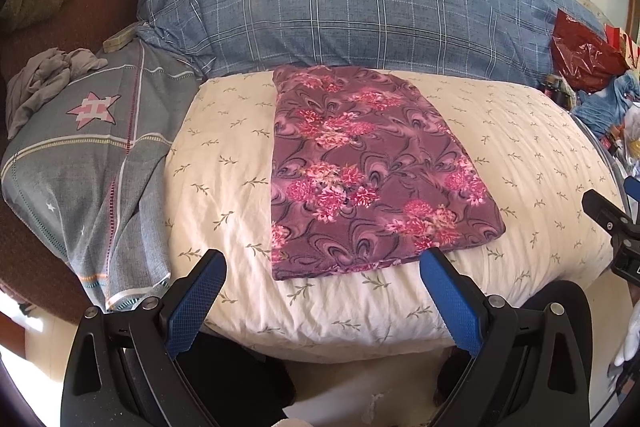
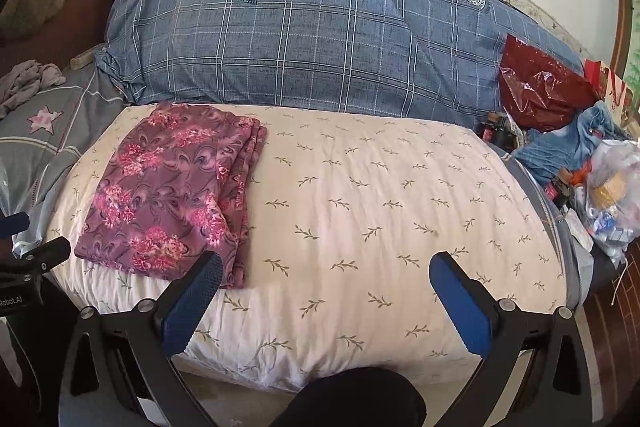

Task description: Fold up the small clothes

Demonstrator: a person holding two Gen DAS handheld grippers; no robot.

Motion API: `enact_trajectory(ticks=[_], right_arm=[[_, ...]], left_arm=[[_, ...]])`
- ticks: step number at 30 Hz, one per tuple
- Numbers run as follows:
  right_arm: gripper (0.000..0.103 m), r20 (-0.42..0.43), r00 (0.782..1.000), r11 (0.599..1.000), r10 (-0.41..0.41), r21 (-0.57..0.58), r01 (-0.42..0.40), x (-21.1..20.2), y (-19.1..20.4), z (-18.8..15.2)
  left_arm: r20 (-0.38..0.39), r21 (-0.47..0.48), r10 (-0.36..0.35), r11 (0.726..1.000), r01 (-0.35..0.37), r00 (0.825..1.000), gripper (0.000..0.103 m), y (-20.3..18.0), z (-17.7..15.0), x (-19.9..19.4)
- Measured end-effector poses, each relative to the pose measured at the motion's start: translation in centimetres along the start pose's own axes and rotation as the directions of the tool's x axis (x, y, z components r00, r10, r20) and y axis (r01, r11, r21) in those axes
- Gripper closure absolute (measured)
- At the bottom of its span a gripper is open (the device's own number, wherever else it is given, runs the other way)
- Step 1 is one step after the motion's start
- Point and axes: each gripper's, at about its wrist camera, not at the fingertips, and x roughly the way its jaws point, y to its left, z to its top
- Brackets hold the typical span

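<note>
garment [image 1: 360, 171] folded; underside hidden

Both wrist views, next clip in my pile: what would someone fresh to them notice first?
The eye lands on the purple floral garment, folded into a flat rectangle on the cream leaf-print quilt, toward its left half. Behind it, a big blue plaid pillow stretches across the back. Both the left gripper and right gripper hang open at the near edge, holding nothing.
</note>
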Motion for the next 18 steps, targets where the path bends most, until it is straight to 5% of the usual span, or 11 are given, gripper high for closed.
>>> enact_trajectory(ticks=[18], right_arm=[[0.0,0.013,1.0,1.0,0.012,-0.002,-0.012,-0.31,0.59,0.05]], left_arm=[[-0.013,0.019,-0.028,0.999,0.028,1.0,0.005,0.37,0.15,0.03]])
